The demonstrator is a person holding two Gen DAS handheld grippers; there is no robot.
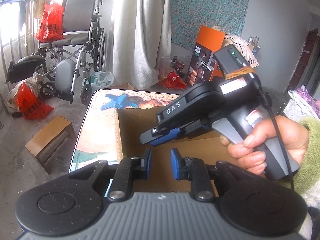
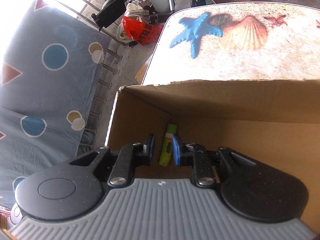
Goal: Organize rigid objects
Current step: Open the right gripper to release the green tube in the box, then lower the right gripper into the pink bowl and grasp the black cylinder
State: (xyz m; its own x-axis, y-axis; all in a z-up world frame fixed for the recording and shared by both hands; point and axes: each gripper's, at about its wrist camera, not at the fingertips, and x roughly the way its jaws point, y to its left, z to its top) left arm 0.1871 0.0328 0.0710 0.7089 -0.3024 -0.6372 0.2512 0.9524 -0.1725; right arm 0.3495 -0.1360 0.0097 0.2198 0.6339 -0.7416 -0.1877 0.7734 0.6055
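Note:
An open cardboard box (image 2: 220,104) stands on a table (image 2: 200,68) printed with starfish and shells. A green tube (image 2: 169,134) lies in the box's near-left corner. My right gripper (image 2: 163,148) reaches into the box with its blue pads (image 2: 176,150) a narrow gap apart. The tube shows between them, and the left pad stands clear of it. In the left wrist view my left gripper (image 1: 161,156) hovers over the box (image 1: 120,132), narrowly open and holding nothing. The right gripper (image 1: 149,139) slants down into the box ahead of it, held by a hand (image 1: 280,140) in a green fleece sleeve.
A wheelchair (image 1: 80,40), red plastic bags (image 1: 30,104) and a wooden stool (image 1: 50,138) stand on the floor left of the table (image 1: 96,128). An orange carton (image 1: 206,56) is beyond it. A bed with a blue patterned sheet (image 2: 50,80) lies left of the box.

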